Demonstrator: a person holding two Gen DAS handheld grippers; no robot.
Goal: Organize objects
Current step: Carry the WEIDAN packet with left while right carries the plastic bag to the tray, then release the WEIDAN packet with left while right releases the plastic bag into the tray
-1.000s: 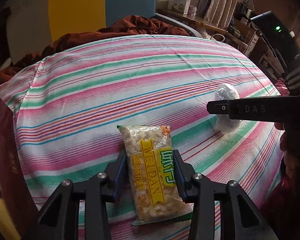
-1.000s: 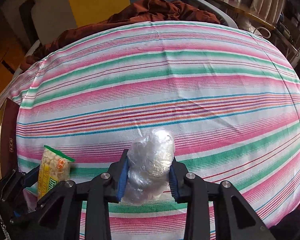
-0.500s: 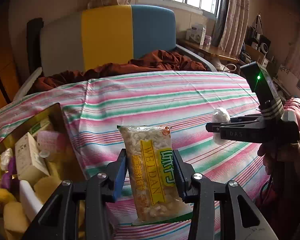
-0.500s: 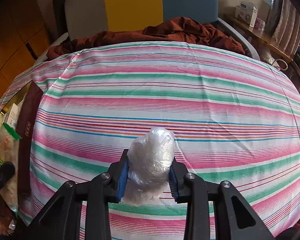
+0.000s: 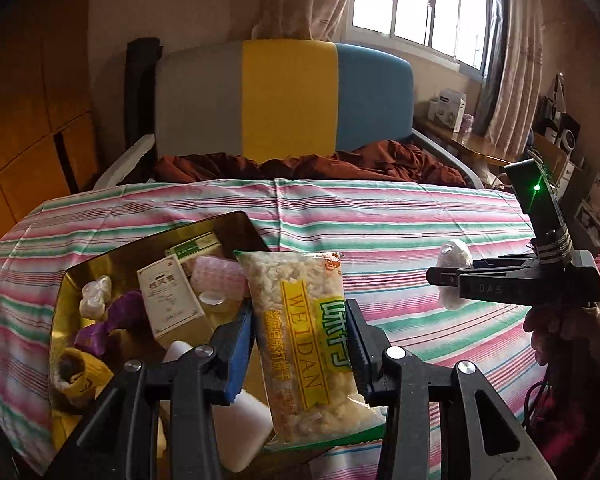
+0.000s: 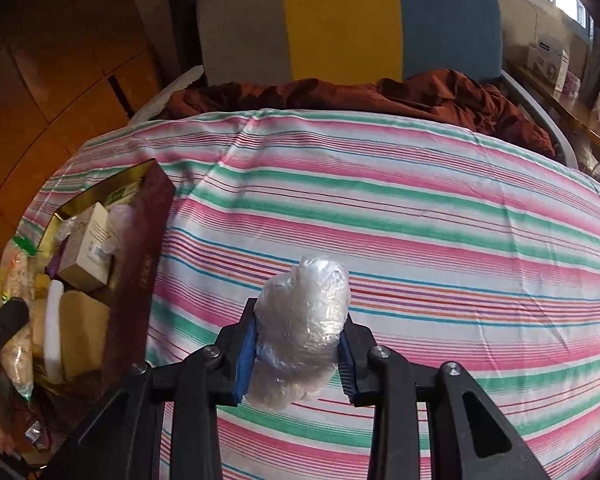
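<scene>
My left gripper [image 5: 300, 344] is shut on a clear snack bag [image 5: 304, 332] with a yellow "WEIDAN" label, held upright above the right edge of the gold-lined box [image 5: 60, 300]. My right gripper [image 6: 296, 344] is shut on a crumpled clear plastic wad [image 6: 304, 312], held above the striped bed sheet [image 6: 420, 216]. The right gripper [image 5: 500, 284] and its wad [image 5: 454, 256] also show at the right of the left wrist view. The box [image 6: 140, 264] lies left of it, dark red outside.
The box holds a white carton [image 5: 168, 300], a pink wrapped item [image 5: 216, 280], a purple item [image 5: 112, 320], white foam [image 5: 236, 432] and yellow pieces. A brown blanket [image 6: 380, 92] lies at the bed's head, before a grey, yellow and blue headboard [image 5: 288, 92]. A cluttered desk [image 5: 460, 136] stands right.
Both grippers have lifted and swung left toward the box, still holding their loads. The left gripper with the snack bag has come over the box's right side.
</scene>
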